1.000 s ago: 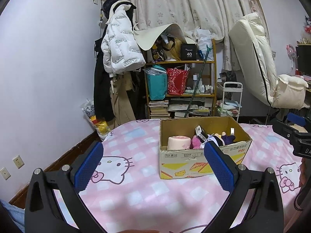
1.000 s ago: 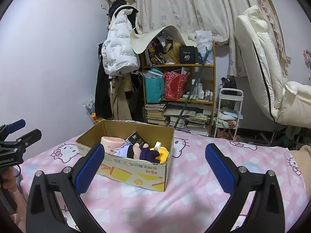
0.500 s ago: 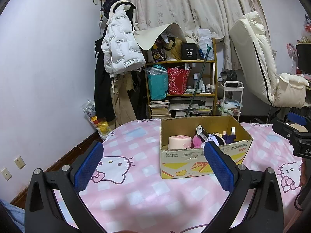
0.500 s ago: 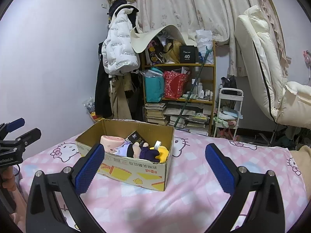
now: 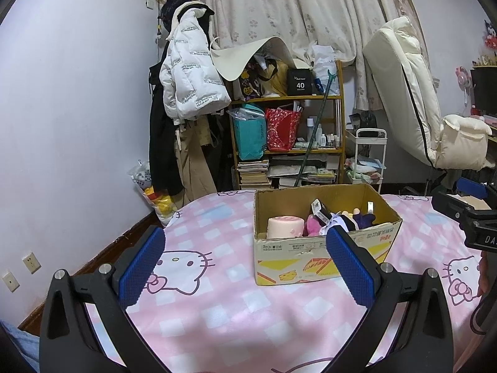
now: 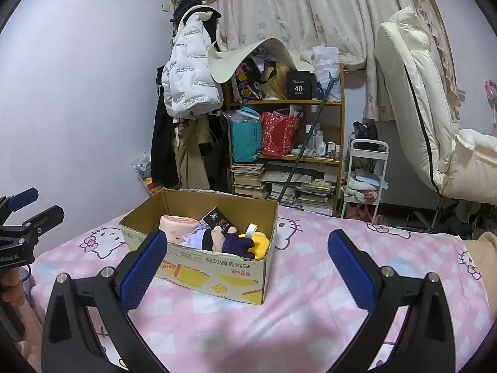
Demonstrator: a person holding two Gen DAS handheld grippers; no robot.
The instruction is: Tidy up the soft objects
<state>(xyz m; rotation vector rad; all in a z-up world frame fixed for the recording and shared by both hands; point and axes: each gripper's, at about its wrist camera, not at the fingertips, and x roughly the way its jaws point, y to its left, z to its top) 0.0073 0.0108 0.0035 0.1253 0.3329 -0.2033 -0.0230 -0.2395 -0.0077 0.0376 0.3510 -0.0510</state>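
Observation:
An open cardboard box point(image 5: 289, 253) stands on the pink Hello Kitty bedspread point(image 5: 217, 307). It holds soft toys: a pink roll plush point(image 5: 284, 227), a magenta plush point(image 5: 312, 223) and a dark purple doll point(image 5: 362, 219). In the right wrist view the box point(image 6: 217, 275) shows the pink roll point(image 6: 175, 225), the purple doll point(image 6: 233, 241) and a yellow plush point(image 6: 261, 244). My left gripper point(image 5: 245, 267) is open and empty, in front of the box. My right gripper point(image 6: 245, 269) is open and empty, held to the right of the box.
A cluttered wooden shelf point(image 5: 289, 143) with bags and books stands behind the bed. Coats point(image 5: 186, 80) hang on the left wall. A white cart point(image 5: 368, 158) and a cream reclining chair point(image 5: 413, 93) are at the right. The right gripper's body point(image 5: 469, 214) shows at the right edge.

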